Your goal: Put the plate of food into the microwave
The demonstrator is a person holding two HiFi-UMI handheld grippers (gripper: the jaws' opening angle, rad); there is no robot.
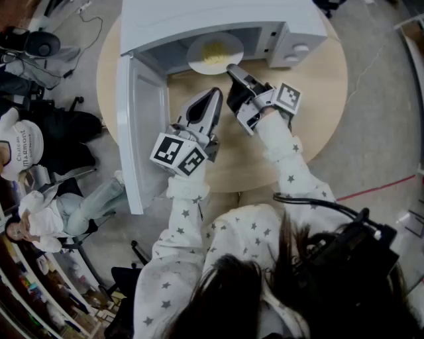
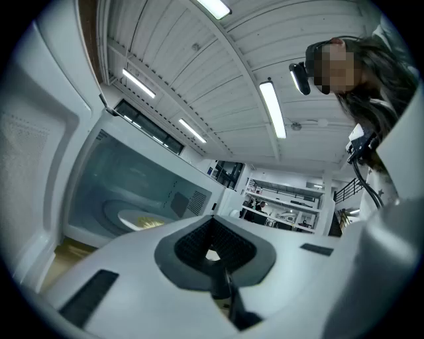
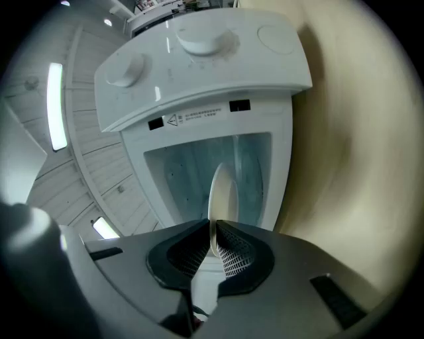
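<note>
A white plate [image 1: 213, 53] with yellow food sits in the mouth of the open white microwave [image 1: 199, 20]. My right gripper [image 1: 236, 73] is shut on the plate's near rim; in the right gripper view the plate [image 3: 220, 198] shows edge-on between the jaws, reaching into the microwave cavity [image 3: 199, 165]. My left gripper [image 1: 213, 99] hangs over the table just in front of the microwave, shut with nothing in it. Its own view shows the plate [image 2: 142, 222] low inside the cavity.
The microwave door [image 1: 136, 132] is swung wide open toward the left, beside my left gripper. The round wooden table [image 1: 318, 99] carries the microwave. A person [image 1: 59, 205] sits on the floor at the left, with chairs and cables around.
</note>
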